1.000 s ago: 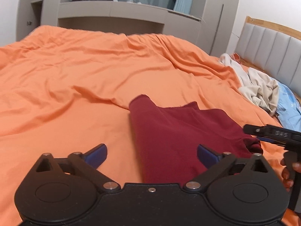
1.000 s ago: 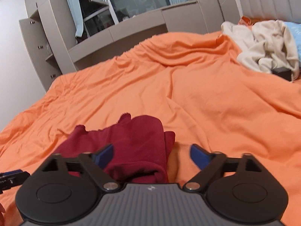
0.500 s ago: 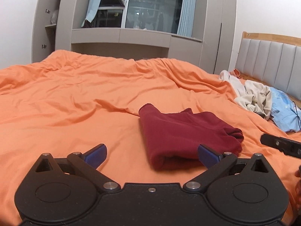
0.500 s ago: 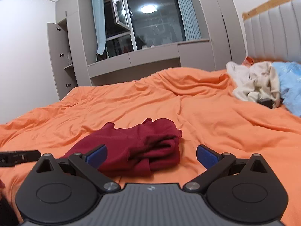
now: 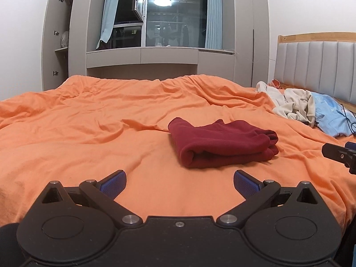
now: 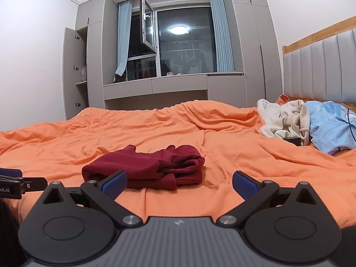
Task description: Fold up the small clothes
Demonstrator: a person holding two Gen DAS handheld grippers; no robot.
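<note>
A dark red garment (image 5: pixel 222 144) lies folded into a thick bundle on the orange bedcover (image 5: pixel 89 138); the right wrist view shows it left of centre (image 6: pixel 144 169). My left gripper (image 5: pixel 179 181) is open and empty, held short of the bundle and a little to its left. My right gripper (image 6: pixel 179 181) is also open and empty, with its left blue pad (image 6: pixel 113 181) overlapping the bundle's near edge in the picture. Each gripper appears at the edge of the other's view: the right one (image 5: pixel 340 154) and the left one (image 6: pixel 13 183).
A heap of cream clothes (image 6: pixel 284 120) and a light blue garment (image 6: pixel 329 126) lie at the far right by the grey padded headboard (image 5: pixel 316 66). A black cable (image 5: pixel 347 120) trails over the blue garment. Grey cabinets and a window (image 5: pixel 173 17) stand behind the bed.
Both grippers have drawn back and risen away from the red bundle, which now lies folded on the bed at a distance. Both stayed open.
</note>
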